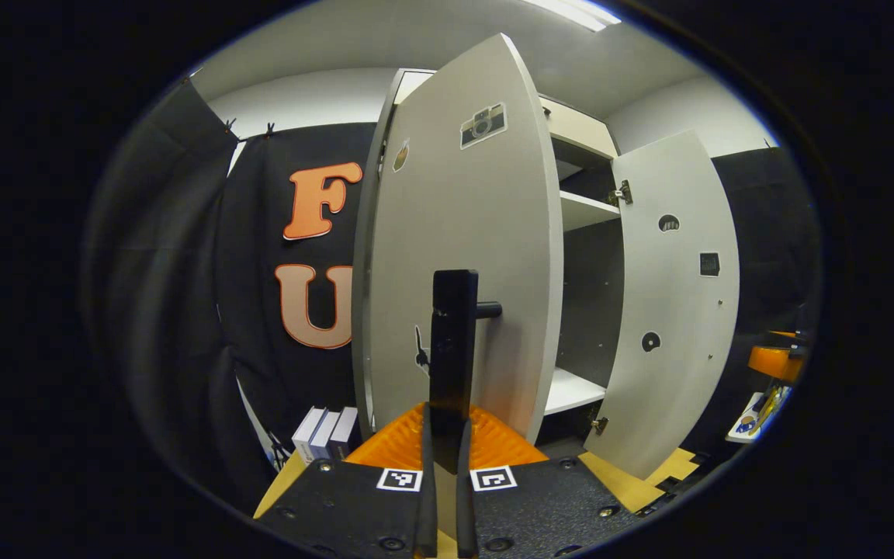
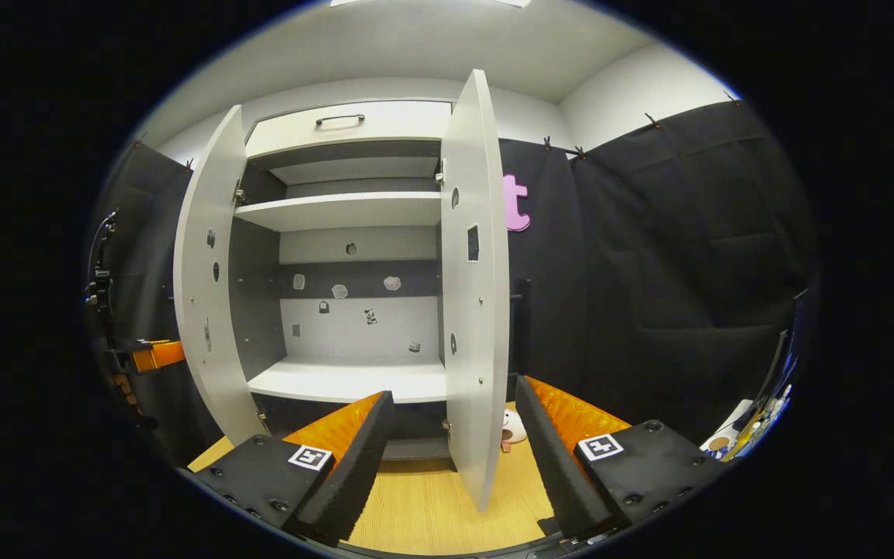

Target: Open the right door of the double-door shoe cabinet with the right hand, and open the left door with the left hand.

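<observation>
Both doors of the shoe cabinet (image 2: 346,256) swung wide, task judged nearly finished. Left door (image 1: 462,256) at twelve o'clock in the left gripper view, outer face toward the camera; left gripper (image 1: 447,435) pinched on the door's dark bar handle (image 1: 453,349), fingers pressed together around it. Right door (image 2: 478,310) edge-on at twelve o'clock in the right gripper view, standing between the spread fingers of the right gripper (image 2: 455,435), seemingly without contact. Other gripper glimpsed at nine o'clock there, beside the left door's inner face.

Risks, as judgement: pulling the left door further against its hinges could strain them or tip the cabinet; an abrupt release could let the door rebound. Right fingers straddling the door's edge could knock it back toward shut when withdrawn sideways.

Doors: flat, matt, pale grey panels, smooth, rigid, dotted with small stickers. Shelves (image 2: 338,210) white, plain board. Handle: straight slim bar on a round post. Floor (image 2: 431,497) light wood-grain. Finger faces ribbed, apparently for grip.
</observation>
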A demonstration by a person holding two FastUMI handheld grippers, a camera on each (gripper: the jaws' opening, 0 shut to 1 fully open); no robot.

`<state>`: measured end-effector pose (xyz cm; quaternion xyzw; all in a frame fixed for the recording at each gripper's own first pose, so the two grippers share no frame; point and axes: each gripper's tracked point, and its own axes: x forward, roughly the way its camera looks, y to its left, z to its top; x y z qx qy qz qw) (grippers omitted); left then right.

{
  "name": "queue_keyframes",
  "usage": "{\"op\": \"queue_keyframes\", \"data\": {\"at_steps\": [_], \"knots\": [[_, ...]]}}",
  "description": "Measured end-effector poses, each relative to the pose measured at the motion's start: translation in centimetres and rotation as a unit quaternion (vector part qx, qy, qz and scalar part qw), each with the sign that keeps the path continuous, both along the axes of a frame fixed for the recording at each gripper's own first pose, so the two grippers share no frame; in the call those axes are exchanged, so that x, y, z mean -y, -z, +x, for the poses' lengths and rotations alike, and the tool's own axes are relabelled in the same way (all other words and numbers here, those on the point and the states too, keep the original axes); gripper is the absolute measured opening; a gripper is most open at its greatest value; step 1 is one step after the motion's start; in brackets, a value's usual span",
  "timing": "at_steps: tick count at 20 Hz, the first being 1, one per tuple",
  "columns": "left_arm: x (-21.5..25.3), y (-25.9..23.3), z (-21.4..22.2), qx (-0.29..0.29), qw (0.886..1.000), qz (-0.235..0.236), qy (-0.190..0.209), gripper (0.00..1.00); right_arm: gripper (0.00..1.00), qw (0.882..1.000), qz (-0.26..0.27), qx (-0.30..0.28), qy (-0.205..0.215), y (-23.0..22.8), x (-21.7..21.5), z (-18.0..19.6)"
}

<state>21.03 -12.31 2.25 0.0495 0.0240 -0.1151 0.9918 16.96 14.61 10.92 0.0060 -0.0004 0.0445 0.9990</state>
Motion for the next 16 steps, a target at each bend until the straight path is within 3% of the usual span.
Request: {"op": "queue_keyframes", "data": {"at_steps": [7, 14, 16], "knots": [[-2.9, -0.7, 0.4, 0.013, 0.999, 0.005, -0.048, 0.07, 1.0, 1.0, -0.006, 0.01, -0.02, -0.4, -0.9, 0.3], [-3.9, -0.7, 0.3, 0.006, 0.999, -0.02, -0.046, 0.05, 0.99, 0.999, -0.012, 0.01, -0.047, -0.4, -2.3, 0.3], [-4.7, -0.8, 0.2, 0.009, 0.998, -0.013, -0.057, 0.05, 0.92, 0.999, -0.014, 0.011, -0.049, -0.5, -2.6, 0.2]]}}
